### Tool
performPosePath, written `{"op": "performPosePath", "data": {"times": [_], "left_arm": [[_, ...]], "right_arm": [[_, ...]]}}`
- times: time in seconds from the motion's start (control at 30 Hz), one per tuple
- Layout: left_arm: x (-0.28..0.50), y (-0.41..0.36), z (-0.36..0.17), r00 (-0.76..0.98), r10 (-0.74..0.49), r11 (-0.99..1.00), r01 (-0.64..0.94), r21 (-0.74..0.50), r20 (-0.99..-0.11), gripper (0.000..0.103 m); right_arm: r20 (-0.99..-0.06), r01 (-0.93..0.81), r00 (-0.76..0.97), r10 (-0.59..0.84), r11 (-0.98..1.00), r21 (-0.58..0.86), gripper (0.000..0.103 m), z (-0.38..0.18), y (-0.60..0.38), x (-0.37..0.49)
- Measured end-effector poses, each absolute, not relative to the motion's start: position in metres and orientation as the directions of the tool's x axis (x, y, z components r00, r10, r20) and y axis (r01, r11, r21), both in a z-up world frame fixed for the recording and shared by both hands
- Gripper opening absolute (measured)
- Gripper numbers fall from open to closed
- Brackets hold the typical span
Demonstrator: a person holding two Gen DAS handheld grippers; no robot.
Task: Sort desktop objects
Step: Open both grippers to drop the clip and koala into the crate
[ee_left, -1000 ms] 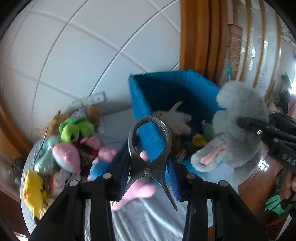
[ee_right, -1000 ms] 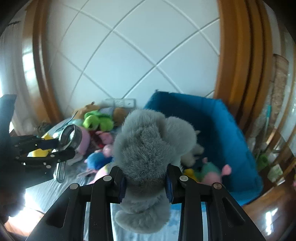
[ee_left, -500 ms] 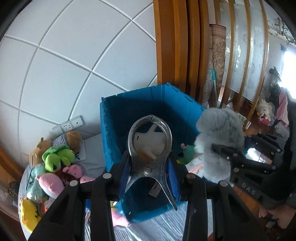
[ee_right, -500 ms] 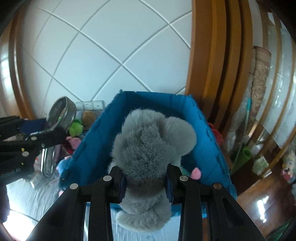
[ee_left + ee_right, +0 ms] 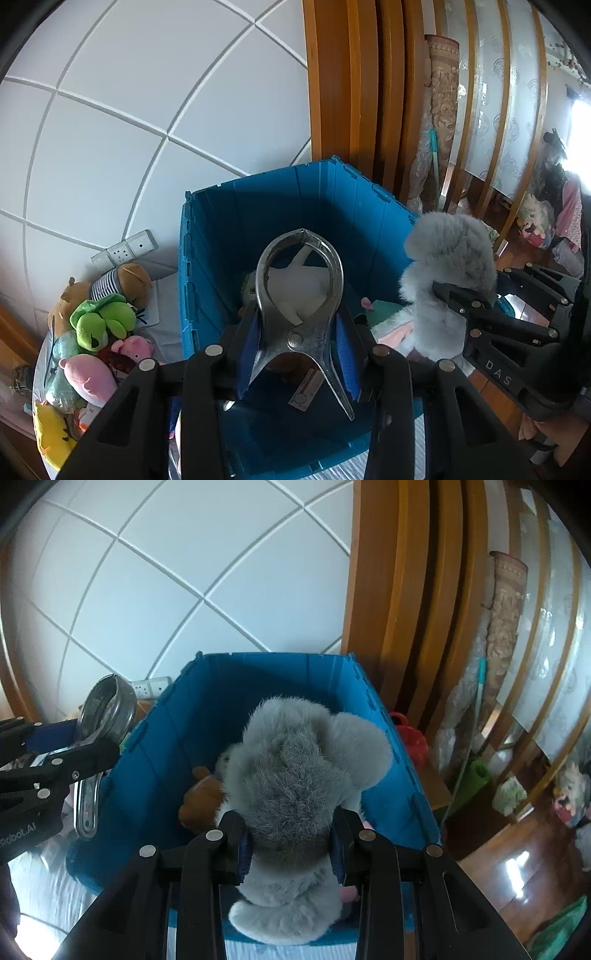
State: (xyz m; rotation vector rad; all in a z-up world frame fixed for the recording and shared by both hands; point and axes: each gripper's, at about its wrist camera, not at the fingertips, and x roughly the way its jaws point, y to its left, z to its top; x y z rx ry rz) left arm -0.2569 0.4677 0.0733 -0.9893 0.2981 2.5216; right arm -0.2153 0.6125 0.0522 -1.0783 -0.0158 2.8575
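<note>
My left gripper (image 5: 299, 354) is clamped on a large metal clip (image 5: 300, 295) and my right gripper (image 5: 291, 845) on a grey plush toy (image 5: 295, 775), both hanging directly above the open blue bin (image 5: 207, 280), plush upright, worktop toys (image 5: 103, 321) left.

Left wrist view: the bin (image 5: 229, 236) fills the centre of the frame, and the clamp (image 5: 301, 295) sits at centre in front of it, between the left tongs (image 5: 299, 354). The plush toy (image 5: 443, 277) is at right, above the bin's right side, in the right tongs (image 5: 454, 299). A pile of toys (image 5: 96, 332) lies at lower left, outside the bin's left wall, with a wall socket (image 5: 125, 249) just behind it.
</note>
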Motion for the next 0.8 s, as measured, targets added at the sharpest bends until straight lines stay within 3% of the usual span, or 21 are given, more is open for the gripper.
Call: {"op": "performPosePath", "data": {"times": [0.37,0.4,0.43,0.47,0.5,0.53,0.8], "left_arm": [[-0.275,0.476,0.061,-0.651,0.283,-0.904,-0.426,0.031,-0.704,0.042],[-0.277,0.475,0.06,-0.656,0.278,-0.909,-0.415,0.027,-0.702,0.061],[-0.279,0.474,0.059,-0.66,0.274,-0.914,-0.404,0.023,-0.699,0.078],[-0.281,0.472,0.059,-0.667,0.271,-0.919,-0.394,0.02,-0.694,0.103],[-0.282,0.471,0.059,-0.671,0.268,-0.922,-0.387,0.019,-0.691,0.103],[-0.284,0.47,0.058,-0.67,0.264,-0.924,-0.382,0.017,-0.694,0.103],[-0.285,0.467,0.053,-0.651,0.286,-0.918,-0.398,-0.005,-0.704,0.103]], "right_arm": [[-0.673,-0.08,-0.732,0.104,-0.995,-0.066,0.037,0.042,0.617,-0.234],[-0.672,-0.082,-0.732,0.11,-0.994,-0.073,0.044,0.041,0.616,-0.235],[-0.669,-0.086,-0.735,0.114,-0.994,-0.075,0.06,0.04,0.617,-0.236],[-0.664,-0.092,-0.739,0.119,-0.993,-0.076,0.07,0.04,0.617,-0.237],[-0.658,-0.096,-0.743,0.123,-0.992,-0.077,0.084,0.04,0.618,-0.237],[-0.655,-0.098,-0.745,0.124,-0.992,-0.076,0.089,0.04,0.618,-0.238],[-0.661,-0.103,-0.739,0.128,-0.992,-0.077,0.09,0.034,0.619,-0.242]]}}
